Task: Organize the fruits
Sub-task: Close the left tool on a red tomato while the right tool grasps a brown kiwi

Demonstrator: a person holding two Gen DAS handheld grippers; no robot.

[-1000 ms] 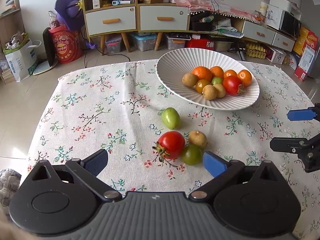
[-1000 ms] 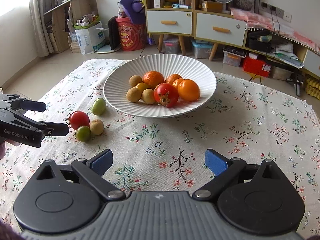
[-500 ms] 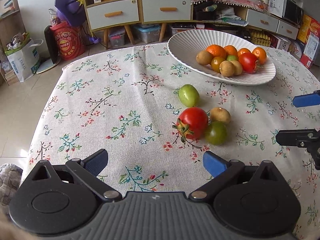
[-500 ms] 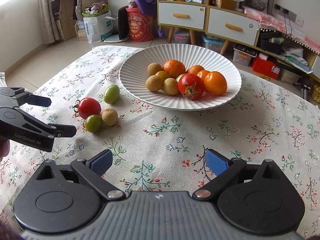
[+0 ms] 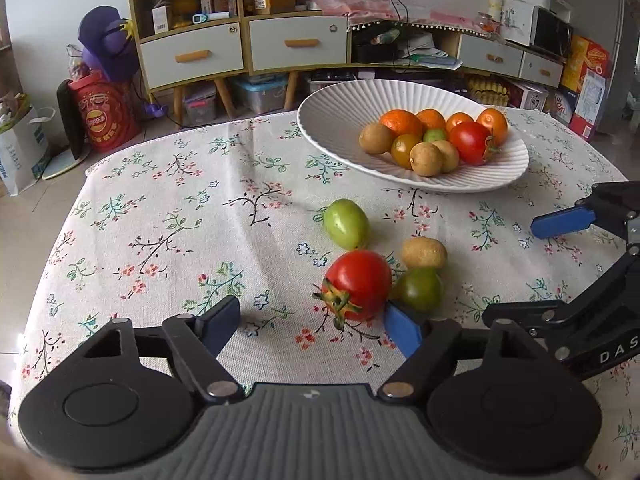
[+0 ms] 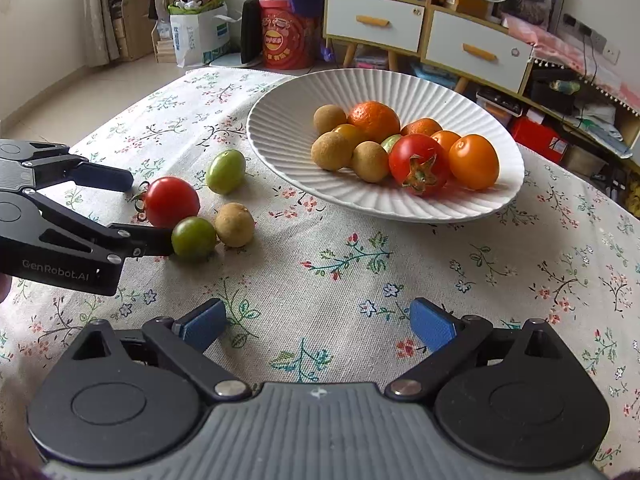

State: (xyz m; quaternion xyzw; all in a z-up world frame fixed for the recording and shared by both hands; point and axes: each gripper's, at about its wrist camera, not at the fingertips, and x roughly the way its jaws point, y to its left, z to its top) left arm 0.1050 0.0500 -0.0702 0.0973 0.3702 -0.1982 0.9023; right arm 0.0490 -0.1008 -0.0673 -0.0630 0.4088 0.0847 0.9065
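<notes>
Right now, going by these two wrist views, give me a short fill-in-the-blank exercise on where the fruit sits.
1. The number of fruits lying loose on the tablecloth is ____.
2. The left gripper is closing around the ____ tomato.
3. The white plate holds ____ red tomato.
4. The right gripper has ____ between its pads.

Missing words: four; red; one; nothing

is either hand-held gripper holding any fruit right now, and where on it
Nothing is held yet. The left hand-held gripper is closing around the red tomato on the tablecloth; the right hand-held gripper is open and empty.
</notes>
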